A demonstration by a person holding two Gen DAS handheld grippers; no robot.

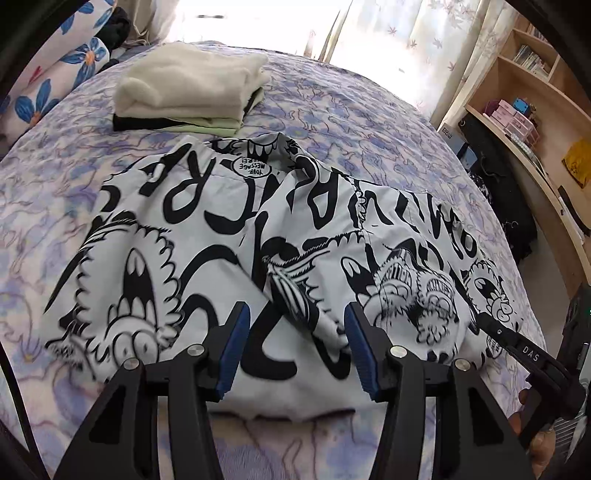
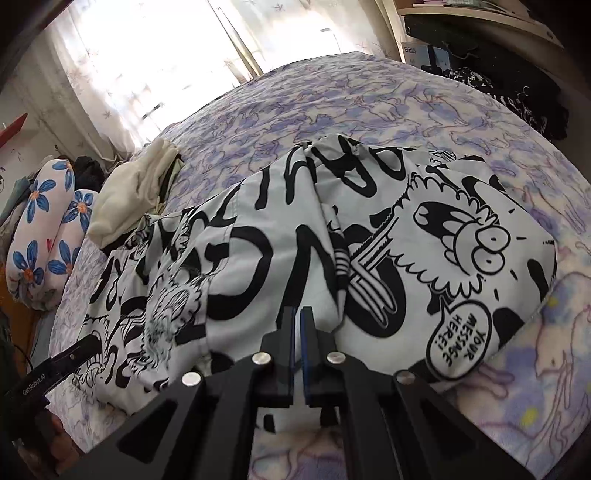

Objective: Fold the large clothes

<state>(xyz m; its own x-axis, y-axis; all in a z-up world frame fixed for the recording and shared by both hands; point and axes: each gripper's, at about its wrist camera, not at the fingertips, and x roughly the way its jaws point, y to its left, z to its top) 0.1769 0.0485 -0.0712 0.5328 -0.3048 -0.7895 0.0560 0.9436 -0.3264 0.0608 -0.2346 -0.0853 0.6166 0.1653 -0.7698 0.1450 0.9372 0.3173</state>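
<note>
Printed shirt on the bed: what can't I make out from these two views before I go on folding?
- Near hem of the printed shirt: hidden by the tool fingers in both wrist views.
- Right tool: shut, but whether it pinches cloth is unclear.
- Folded stack: lower items, only edges show.
- Bookshelf: contents too small.

Purple-and-white patterned bedspread (image 1: 332, 110) across the bed. Toward the far left of it, stack of folded clothes (image 1: 192, 88): cream on top, pale green and black beneath. Blue-flowered pillows (image 1: 55, 74) left of the stack, off the bed's edge. Sheer leaf-print curtains (image 1: 399, 33) behind, brightly backlit. Wooden shelf unit (image 1: 535, 96) at right, with books and small pink boxes (image 1: 513, 118).
</note>
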